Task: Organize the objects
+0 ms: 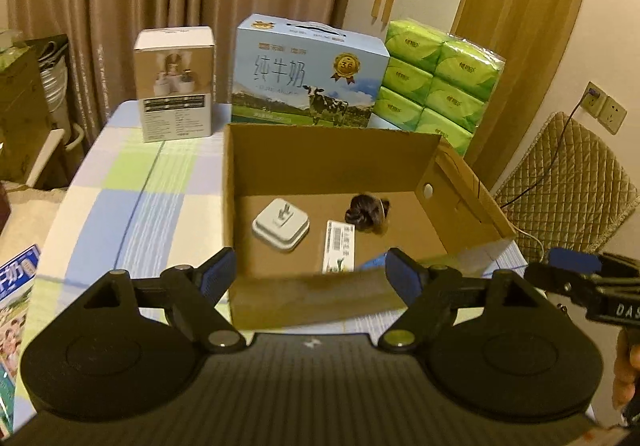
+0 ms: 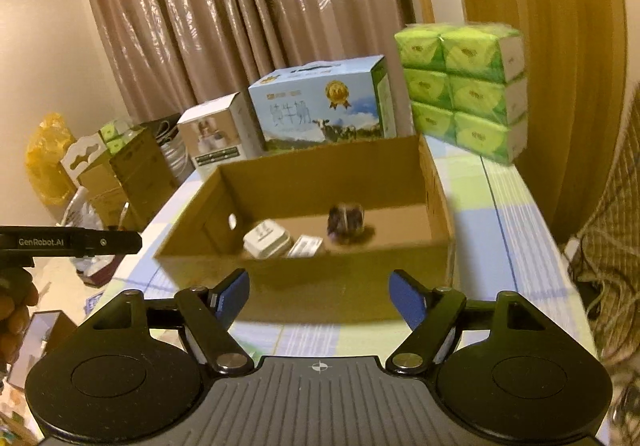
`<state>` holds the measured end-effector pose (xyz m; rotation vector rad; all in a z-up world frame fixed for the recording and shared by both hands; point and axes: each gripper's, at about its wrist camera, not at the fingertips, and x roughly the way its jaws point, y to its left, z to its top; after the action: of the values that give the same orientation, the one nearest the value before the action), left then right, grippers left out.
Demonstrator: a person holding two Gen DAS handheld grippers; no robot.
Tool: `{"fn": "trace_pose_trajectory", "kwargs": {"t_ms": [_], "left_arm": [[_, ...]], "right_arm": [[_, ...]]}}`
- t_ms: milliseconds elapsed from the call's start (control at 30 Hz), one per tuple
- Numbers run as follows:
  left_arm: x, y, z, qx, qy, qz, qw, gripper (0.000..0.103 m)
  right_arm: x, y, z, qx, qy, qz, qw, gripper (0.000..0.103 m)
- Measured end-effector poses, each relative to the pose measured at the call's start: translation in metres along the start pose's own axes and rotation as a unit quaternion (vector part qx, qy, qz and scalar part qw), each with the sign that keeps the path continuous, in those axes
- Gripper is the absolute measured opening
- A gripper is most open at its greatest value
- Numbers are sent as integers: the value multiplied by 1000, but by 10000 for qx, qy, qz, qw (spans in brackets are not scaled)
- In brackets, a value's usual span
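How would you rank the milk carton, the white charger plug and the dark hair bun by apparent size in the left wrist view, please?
1. Milk carton, clearly largest though farthest away.
2. White charger plug.
3. Dark hair bun, only slightly smaller than the plug; both lie in the cardboard box, so that order is tentative.

We see an open brown cardboard box (image 1: 328,161) on the desk (image 1: 132,181). On its floor lie a white plug adapter (image 1: 281,224) with prongs up, a flat barcoded packet (image 1: 339,246) beside it, and a dark hairpiece (image 1: 368,213) behind.
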<state>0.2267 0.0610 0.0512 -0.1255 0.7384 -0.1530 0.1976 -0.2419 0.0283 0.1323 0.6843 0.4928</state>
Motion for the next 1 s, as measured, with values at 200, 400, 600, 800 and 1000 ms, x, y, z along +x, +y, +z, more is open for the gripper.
{"fn": "trace_pose_trajectory", "kwargs": {"t_ms": [200,400,600,800,1000], "left_arm": [[-43,5,-43,-230,-12,182,9996,85],[-75,6,-86,-320,3,376,9988,91],[-97,7,-120,-358,88,526,9979,96],[-105,4,-141,-232,214,625,9975,101],[-106,-1,-150,-89,331,678,9971,101]], "right_arm": [[-26,10,-49,309,246,-16,9992,81],[-49,18,-84,361,384,-66,9986,83],[-60,28,-106,96,481,-121,9987,83],[-65,35,-115,-90,528,-83,9985,83],[-68,36,-117,-122,536,-80,9985,83]]}}
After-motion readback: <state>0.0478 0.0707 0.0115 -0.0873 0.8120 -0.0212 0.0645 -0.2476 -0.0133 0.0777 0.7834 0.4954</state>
